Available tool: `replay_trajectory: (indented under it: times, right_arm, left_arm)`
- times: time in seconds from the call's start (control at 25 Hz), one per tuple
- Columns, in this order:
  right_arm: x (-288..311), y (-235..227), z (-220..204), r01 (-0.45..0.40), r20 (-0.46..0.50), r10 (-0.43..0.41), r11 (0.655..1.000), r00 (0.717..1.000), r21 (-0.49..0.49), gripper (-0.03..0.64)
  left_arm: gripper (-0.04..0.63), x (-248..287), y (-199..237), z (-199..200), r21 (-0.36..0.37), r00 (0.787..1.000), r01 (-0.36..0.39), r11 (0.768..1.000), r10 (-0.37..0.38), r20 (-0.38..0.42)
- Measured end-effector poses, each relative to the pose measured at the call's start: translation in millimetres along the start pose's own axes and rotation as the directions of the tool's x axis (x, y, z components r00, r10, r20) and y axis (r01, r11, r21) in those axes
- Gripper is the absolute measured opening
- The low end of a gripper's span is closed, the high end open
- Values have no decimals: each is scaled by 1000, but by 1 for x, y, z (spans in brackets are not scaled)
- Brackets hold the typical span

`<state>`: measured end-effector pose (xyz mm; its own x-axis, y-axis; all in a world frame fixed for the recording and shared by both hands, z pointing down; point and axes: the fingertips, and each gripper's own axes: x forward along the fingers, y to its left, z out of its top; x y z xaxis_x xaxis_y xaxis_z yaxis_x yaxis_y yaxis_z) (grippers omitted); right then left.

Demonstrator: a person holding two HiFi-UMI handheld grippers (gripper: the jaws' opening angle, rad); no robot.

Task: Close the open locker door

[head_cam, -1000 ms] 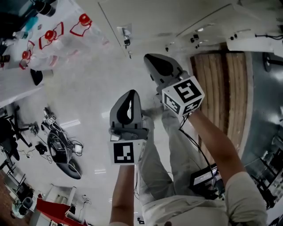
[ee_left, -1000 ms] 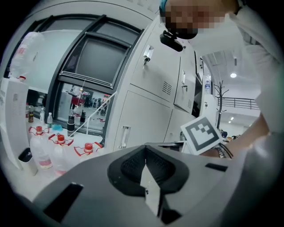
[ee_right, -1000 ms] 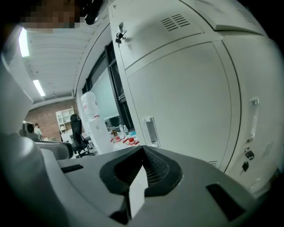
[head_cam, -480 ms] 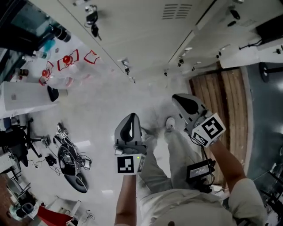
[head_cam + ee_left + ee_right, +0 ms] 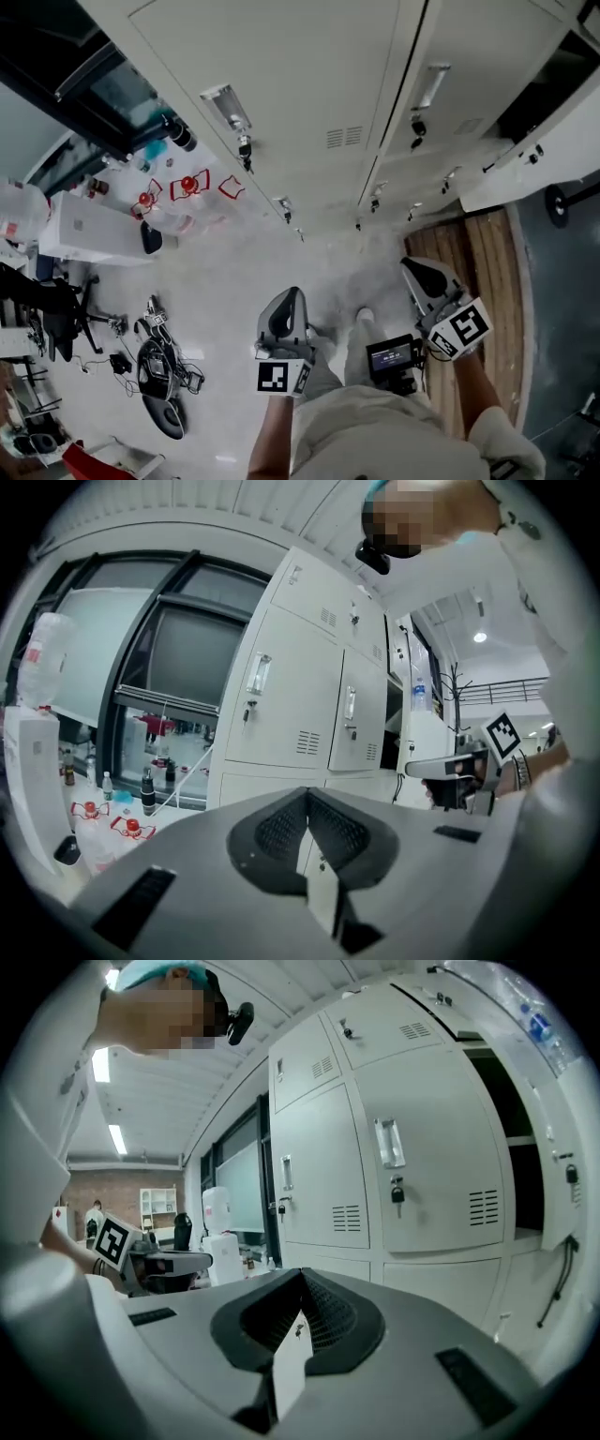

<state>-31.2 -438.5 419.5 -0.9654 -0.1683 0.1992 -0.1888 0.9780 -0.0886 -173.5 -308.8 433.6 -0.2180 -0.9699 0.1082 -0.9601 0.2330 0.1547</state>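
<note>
**Near to far.** Closest to us, both tools are held low in front of the person: the left tool (image 5: 284, 317) and the right tool (image 5: 427, 281), each well apart from the lockers. Each tool's own view shows its jaws pressed together at the tips, with nothing between them. Only the head view shows the pale floor (image 5: 234, 272), a tangle of cables (image 5: 155, 361) at left and a wooden panel (image 5: 478, 253) at right. Farthest stands the locker bank (image 5: 281, 75). The open locker door (image 5: 561, 1101) hangs ajar at its right end. We see its dark compartment (image 5: 511, 1138) most plainly in the right gripper view.
</note>
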Motion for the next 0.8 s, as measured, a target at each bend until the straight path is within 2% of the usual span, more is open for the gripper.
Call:
replay_trajectory:
  times: [0.12, 0.24, 0.36, 0.6, 0.8]
  right_arm:
    - [-20, 4, 25, -5, 34, 4, 999, 999, 46, 26]
    - [-28, 17, 31, -37, 13, 36, 996, 999, 80, 26]
    - [-32, 36, 37, -67, 2, 68, 994, 998, 84, 26]
    - [-32, 75, 81, -157, 71, 152, 985, 986, 75, 26]
    - [-27, 98, 108, -212, 95, 208, 976, 974, 40, 26]
  left_arm:
    - [8, -8, -15, 25, 13, 1000, 0, 1000, 0, 24]
    - [8, -21, -25, 45, 46, 999, 1, 999, -3, 34]
    - [8, -39, -29, 67, 58, 999, -18, 998, 15, 50]
    - [8, -74, -29, 107, 63, 992, -82, 995, 76, 99]
    - [8, -87, -34, 128, 60, 988, -95, 994, 87, 128]
